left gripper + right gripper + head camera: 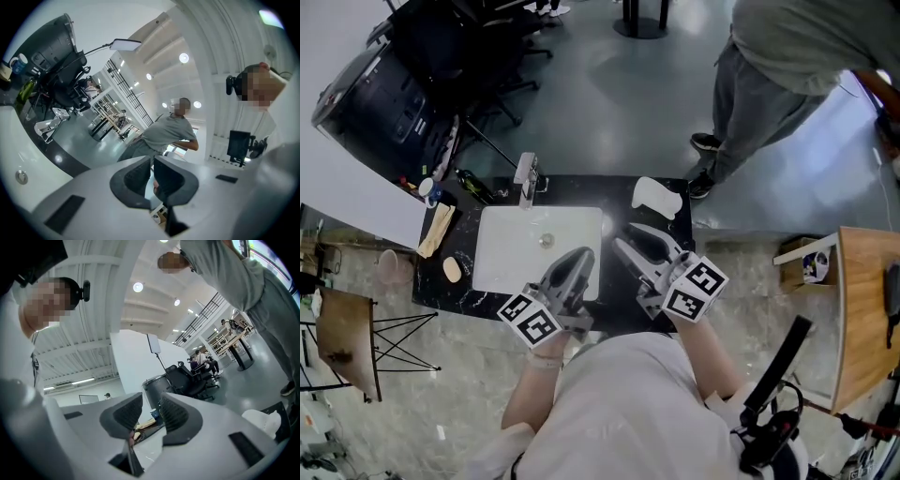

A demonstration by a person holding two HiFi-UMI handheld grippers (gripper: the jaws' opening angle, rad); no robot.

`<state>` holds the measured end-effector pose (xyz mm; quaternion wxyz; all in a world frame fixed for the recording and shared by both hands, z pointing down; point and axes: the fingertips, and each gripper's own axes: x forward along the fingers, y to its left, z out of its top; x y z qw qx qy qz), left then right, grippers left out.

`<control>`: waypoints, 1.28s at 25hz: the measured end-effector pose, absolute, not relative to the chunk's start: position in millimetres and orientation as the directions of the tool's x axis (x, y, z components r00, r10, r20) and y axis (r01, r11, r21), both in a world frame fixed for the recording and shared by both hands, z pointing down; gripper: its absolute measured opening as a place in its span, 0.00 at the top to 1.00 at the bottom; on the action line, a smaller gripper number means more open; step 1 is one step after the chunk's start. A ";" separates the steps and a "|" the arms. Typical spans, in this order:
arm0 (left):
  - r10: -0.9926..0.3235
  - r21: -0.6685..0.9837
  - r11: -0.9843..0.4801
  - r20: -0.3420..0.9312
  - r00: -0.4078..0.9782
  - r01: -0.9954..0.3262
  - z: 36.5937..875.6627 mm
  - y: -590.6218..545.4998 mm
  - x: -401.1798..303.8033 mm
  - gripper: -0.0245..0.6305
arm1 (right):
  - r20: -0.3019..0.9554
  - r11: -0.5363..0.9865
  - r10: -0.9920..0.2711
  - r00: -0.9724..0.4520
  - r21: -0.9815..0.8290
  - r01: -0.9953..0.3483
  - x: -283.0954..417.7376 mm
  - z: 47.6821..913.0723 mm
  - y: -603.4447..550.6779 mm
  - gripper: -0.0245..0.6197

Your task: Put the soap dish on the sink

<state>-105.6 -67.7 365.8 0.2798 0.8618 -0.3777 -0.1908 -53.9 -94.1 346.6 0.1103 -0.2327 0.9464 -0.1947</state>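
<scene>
The white soap dish [657, 197] lies on the black counter [675, 220], right of the white sink basin [502, 230]; it also shows at the lower right of the right gripper view, soap dish [262, 420]. My left gripper [581, 255] hovers over the basin's near right corner, its jaws nearly together and empty [152, 161]. My right gripper [630, 239] hangs over the counter just short of the dish, jaws close together with nothing between them [151, 411]. Both point about level, away from me.
A faucet [526, 178] stands behind the basin. A yellowish soap bar [451, 270], a wooden piece [437, 230] and a dark bottle [476, 186] sit at the counter's left. A person [769, 84] stands beyond the counter's right corner. A wooden table [862, 309] is at right.
</scene>
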 end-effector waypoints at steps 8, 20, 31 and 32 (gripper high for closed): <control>-0.756 0.652 -0.552 -0.129 0.642 -0.520 372.6 -54.3 -104.9 0.95 | -0.134 0.802 -0.494 -0.859 -0.452 -0.390 -50.1 351.0 -78.3 0.76; -0.756 0.652 -0.566 -0.168 0.632 -0.505 364.9 -46.1 -107.2 0.95 | -0.186 0.810 -0.492 -0.851 -0.457 -0.368 -46.0 342.6 -71.6 0.76; -0.762 0.665 -0.552 -0.157 0.628 -0.503 368.6 -44.8 -102.8 0.95 | -0.158 0.796 -0.491 -0.857 -0.481 -0.367 -47.3 355.1 -69.0 0.78; -0.762 0.666 -0.551 -0.157 0.628 -0.502 369.2 -45.2 -102.6 0.95 | -0.158 0.795 -0.490 -0.857 -0.485 -0.366 -47.2 356.1 -69.2 0.78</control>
